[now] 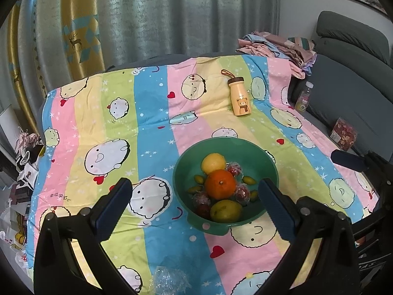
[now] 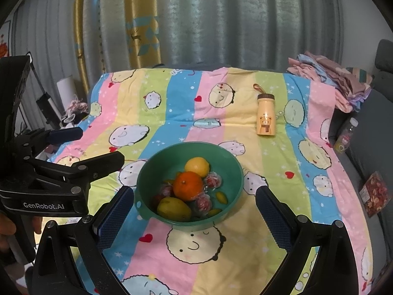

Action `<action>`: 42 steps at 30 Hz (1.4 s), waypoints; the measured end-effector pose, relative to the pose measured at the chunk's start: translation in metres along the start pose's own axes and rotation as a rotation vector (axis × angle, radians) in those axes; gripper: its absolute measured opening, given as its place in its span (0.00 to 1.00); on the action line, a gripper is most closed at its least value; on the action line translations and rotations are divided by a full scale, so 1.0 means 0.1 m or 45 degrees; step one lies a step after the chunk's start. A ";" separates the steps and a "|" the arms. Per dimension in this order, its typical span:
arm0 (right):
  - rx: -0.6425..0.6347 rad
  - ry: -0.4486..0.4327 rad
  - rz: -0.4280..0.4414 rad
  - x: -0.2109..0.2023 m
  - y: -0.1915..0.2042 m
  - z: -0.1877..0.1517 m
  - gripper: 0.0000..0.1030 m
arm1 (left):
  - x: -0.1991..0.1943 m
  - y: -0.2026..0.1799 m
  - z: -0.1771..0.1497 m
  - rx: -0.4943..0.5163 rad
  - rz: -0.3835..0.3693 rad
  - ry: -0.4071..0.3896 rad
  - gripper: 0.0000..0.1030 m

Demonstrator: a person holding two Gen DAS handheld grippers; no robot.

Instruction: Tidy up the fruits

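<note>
So both grippers are just hanging above the near edge of the table, and both are spread wide with nothing between the fingers. The left gripper sits a bit left of the green bowl, and the right gripper has the bowl pretty much framed between its fingers, without touching it. In the right view the left gripper pokes in from the left side, its jaws apart too.

All the fruit is piled in the bowl, near the middle of the striped cartoon tablecloth. An orange sits on top in the middle, a lemon just behind it on the far side, and a yellow-green pear on the near side. Around them are small red fruits in clear wrap and a few little green ones.

Further back on the right lies a yellow bear bottle, well apart from the bowl. A scrap of clear plastic lies on the near edge.
</note>
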State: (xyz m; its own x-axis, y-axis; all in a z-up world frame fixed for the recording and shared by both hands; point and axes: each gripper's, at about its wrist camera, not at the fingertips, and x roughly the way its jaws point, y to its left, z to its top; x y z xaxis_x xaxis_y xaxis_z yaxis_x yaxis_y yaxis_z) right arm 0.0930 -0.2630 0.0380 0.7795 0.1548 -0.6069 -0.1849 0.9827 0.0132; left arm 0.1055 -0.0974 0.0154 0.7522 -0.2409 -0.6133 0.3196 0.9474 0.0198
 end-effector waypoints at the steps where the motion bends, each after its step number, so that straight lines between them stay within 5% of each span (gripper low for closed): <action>1: 0.000 -0.003 -0.003 -0.02 -0.01 0.00 0.96 | -0.01 0.00 0.00 -0.004 0.004 0.005 1.00; 19: -0.023 -0.053 -0.051 -0.29 -0.03 0.06 0.97 | -0.19 -0.03 0.06 -0.124 -0.007 0.073 1.00; 42: -0.031 -0.080 -0.029 -0.38 -0.06 0.19 0.97 | -0.23 -0.09 0.19 -0.051 0.079 0.045 1.00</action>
State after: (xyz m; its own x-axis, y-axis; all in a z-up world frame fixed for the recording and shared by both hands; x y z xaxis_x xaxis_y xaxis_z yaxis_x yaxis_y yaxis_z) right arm 0.0758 -0.2729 0.0759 0.8195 0.1393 -0.5559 -0.1806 0.9833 -0.0199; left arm 0.0961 -0.1046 0.0447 0.7491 -0.1743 -0.6392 0.2489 0.9681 0.0278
